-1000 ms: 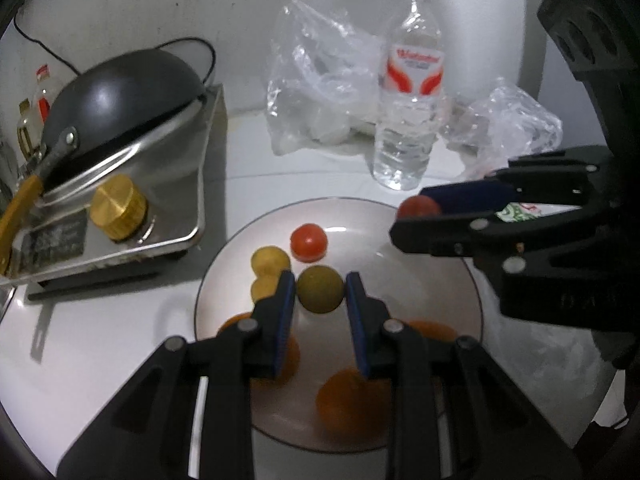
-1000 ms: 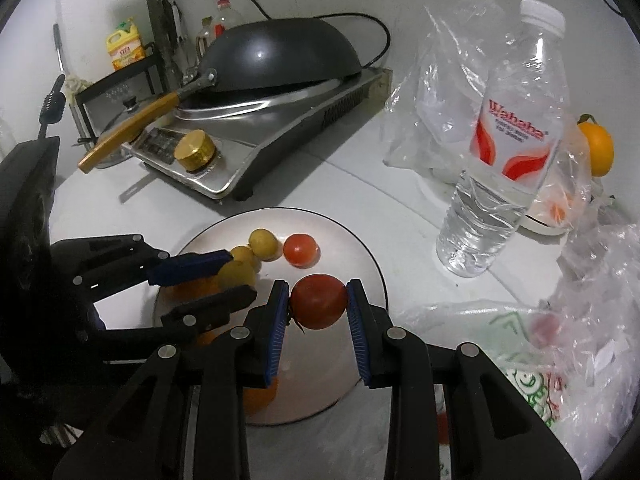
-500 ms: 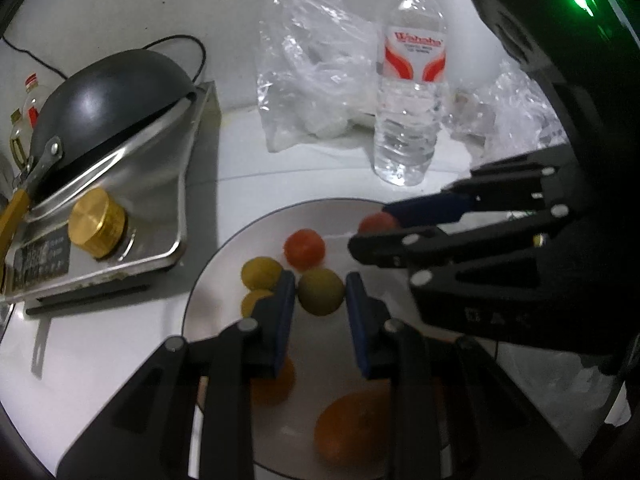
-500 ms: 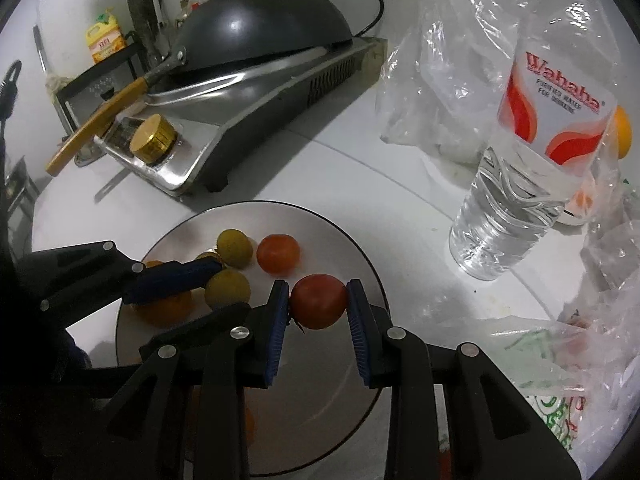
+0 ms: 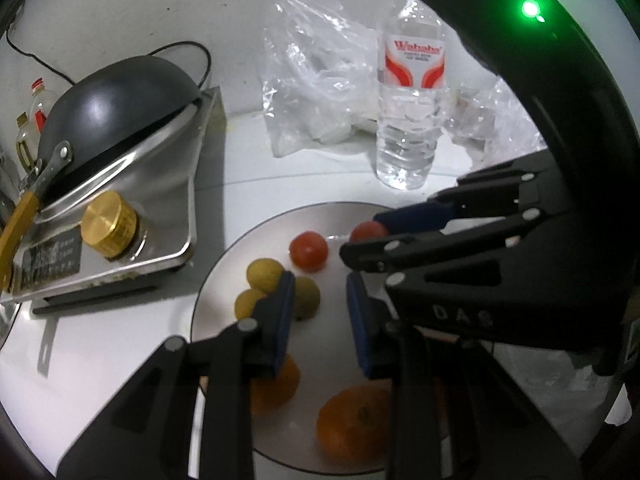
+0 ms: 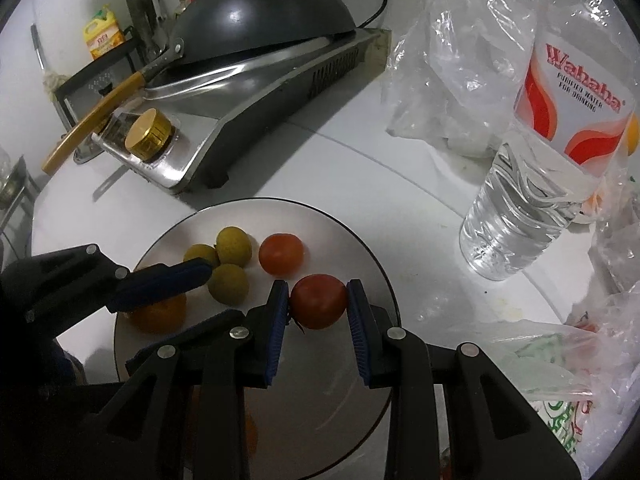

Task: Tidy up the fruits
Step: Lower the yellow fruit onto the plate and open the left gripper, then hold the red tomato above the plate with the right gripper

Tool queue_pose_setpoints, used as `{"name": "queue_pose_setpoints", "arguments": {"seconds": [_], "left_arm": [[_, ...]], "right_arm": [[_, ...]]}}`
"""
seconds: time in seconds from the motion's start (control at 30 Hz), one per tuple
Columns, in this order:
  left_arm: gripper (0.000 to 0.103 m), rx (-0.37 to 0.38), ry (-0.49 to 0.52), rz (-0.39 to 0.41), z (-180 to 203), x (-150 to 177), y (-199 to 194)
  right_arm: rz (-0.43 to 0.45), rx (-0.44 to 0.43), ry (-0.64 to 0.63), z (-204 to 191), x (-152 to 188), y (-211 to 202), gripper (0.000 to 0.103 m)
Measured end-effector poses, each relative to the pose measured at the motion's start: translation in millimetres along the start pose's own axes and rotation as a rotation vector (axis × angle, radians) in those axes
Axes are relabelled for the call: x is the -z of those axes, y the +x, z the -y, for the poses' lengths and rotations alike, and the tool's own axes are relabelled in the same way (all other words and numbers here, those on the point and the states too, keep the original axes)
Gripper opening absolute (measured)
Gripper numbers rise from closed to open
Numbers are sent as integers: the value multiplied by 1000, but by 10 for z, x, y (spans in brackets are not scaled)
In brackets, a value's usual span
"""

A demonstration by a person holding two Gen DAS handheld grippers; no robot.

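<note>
Moved: yellow-green fruit (image 5: 307,297) now outside left gripper (image 5: 319,316), released | right gripper (image 6: 318,307) clenched on tomato (image 6: 318,301)

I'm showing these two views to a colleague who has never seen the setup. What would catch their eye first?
Probably the red tomato pinched between the right gripper's blue-padded fingers, over the near right part of the white plate. Next, the fruit already on that plate: three yellow-green fruits clustered by a second tomato. Behind, a dark wok lies upside down on a steel cooker.
</note>
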State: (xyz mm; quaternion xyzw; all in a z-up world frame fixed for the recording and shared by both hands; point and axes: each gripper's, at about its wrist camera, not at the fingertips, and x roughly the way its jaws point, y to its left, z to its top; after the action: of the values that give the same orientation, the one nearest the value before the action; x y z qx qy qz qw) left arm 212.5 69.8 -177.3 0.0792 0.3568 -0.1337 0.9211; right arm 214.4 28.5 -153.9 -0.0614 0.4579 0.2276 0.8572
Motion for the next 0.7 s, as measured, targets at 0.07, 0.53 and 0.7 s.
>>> {"name": "queue_pose_setpoints", "arguments": {"seconds": [0.07, 0.53, 0.7], "left_arm": [[28, -2, 6, 6, 6, 2, -29], [28, -12, 5, 24, 98, 47, -287], [28, -10, -28, 29, 110, 96, -397]], "right_arm": [[-1, 3, -1, -15, 8, -11, 32], [58, 44, 16, -18, 93, -401, 32], [82, 55, 14, -51, 157, -590, 32]]}}
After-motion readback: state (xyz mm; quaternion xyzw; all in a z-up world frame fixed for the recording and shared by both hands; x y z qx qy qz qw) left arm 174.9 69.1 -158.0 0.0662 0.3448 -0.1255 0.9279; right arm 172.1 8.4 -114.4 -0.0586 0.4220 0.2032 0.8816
